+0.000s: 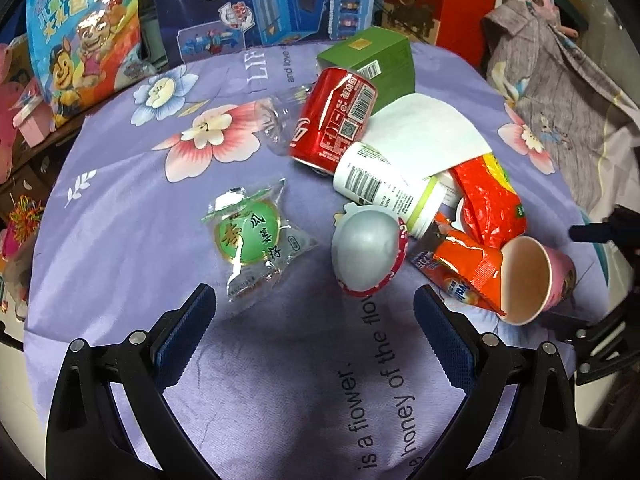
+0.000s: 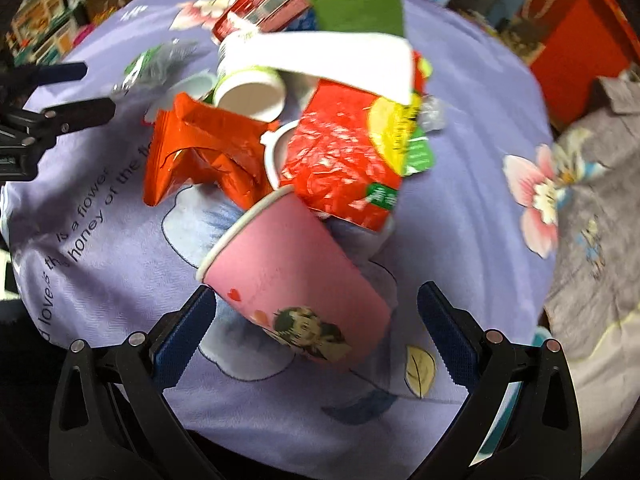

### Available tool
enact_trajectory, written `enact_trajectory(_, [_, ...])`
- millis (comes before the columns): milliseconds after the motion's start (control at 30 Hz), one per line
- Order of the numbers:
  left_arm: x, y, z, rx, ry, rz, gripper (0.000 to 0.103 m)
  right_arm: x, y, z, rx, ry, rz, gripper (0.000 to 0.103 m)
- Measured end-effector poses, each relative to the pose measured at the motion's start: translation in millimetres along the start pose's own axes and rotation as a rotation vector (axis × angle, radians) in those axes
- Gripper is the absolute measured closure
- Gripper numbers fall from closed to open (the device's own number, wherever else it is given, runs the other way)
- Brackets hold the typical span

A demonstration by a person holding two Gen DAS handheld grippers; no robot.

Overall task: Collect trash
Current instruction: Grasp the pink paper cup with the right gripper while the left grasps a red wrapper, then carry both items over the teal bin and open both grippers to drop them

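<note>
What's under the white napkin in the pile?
The white napkin drapes over the white bottle and the red wrapper, with its far edge near the green box. Anything else beneath is covered.

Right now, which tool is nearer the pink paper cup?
Right. The right tool is open with the pink paper cup lying on its side just ahead, its base between the fingers. The left tool is open and the cup lies off to its right.

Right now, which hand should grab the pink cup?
The right. The right gripper has open jaws already on either side of the pink cup lying on its side. The left gripper faces the silver egg, with the cup off to its right.
</note>
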State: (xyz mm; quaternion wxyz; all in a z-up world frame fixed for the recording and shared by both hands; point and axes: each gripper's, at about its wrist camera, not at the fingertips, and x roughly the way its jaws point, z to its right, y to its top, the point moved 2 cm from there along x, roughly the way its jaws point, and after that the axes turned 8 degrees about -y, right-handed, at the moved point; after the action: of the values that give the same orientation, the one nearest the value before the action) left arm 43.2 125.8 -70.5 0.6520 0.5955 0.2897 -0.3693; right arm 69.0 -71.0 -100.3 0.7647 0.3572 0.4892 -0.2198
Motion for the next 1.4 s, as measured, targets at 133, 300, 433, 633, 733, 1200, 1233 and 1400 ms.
enact_trajectory(133, [3.1,2.4,5.6,0.004,-0.02,-0.01,0.004,14.1,5.8,-4.1,-0.017,0.056,-0.021,0.006])
enact_trajectory(300, [8.1,5.5,18.6,0.032,-0.036,-0.027,0.004,15.9,-0.9,1.3,0.065,0.14,-0.023,0.031])
enact_trajectory(433, [12.9,10.0,38.3,0.091,-0.061,-0.04,0.004,11.7,-15.5,19.5,0.189,0.183,-0.031,0.038])
enact_trajectory(633, [39.9,16.3,79.0,0.214,-0.083,-0.089,0.004,3.8,-43.6,42.1,0.354,0.26,-0.02,0.038])
enact_trajectory(733, [51.2,18.3,93.2,0.259,-0.065,-0.099,0.004,-0.4,-54.9,50.2,0.412,0.27,-0.006,0.038])
enact_trajectory(1200, [33.5,14.4,104.6,0.26,-0.06,-0.117,0.055,-5.9,-80.4,95.6,0.581,0.351,0.06,0.038])
enact_trajectory(1233, [26.3,15.1,105.1,0.256,-0.068,-0.111,0.054,-8.0,-82.5,99.0,0.591,0.358,0.068,0.038])
enact_trajectory(1400, [-7.4,23.7,111.2,0.248,-0.073,-0.06,0.054,-18.3,-87.4,118.7,0.648,0.391,0.116,0.038])
